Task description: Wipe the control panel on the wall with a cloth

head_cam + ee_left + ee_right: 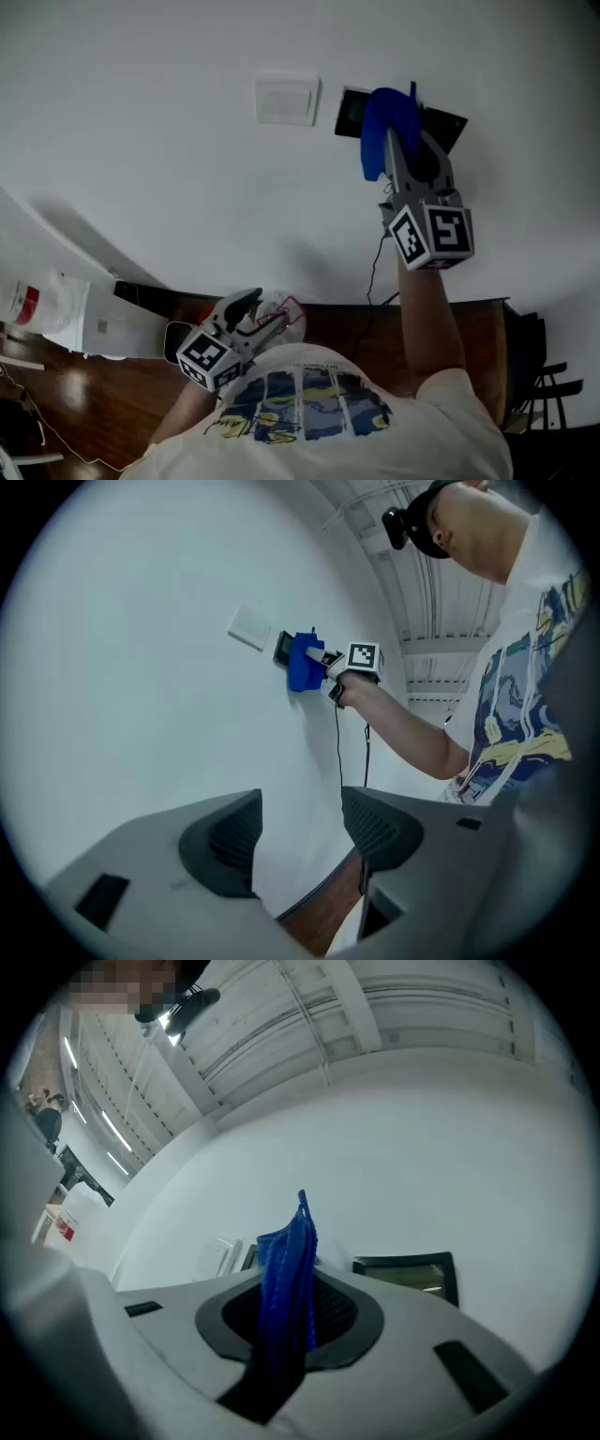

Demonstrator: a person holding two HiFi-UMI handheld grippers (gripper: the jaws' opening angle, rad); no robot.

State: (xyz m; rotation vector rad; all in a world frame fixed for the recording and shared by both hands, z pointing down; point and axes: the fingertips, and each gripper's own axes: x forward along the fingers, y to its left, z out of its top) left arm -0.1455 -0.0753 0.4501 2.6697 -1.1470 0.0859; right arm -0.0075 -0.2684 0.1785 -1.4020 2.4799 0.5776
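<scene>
R gripper (298, 1309) clamps cloth (379, 131) at ctrl panel (410, 1273), L gripper (300, 834) jaws apart

The left gripper (300, 834) and the right gripper (292, 1309) are pale grey plastic with dark, ribbed pads (230, 841). Behind each gripper's jaws sits a white cube (433, 236) with black square markers. A thin black cable (338, 747) hangs under the right gripper. The person wears a white short-sleeved T-shirt (450, 412) with a blue-and-yellow print (300, 403).

All three views face the wall (141, 141) and share the control panel (351, 112).
</scene>
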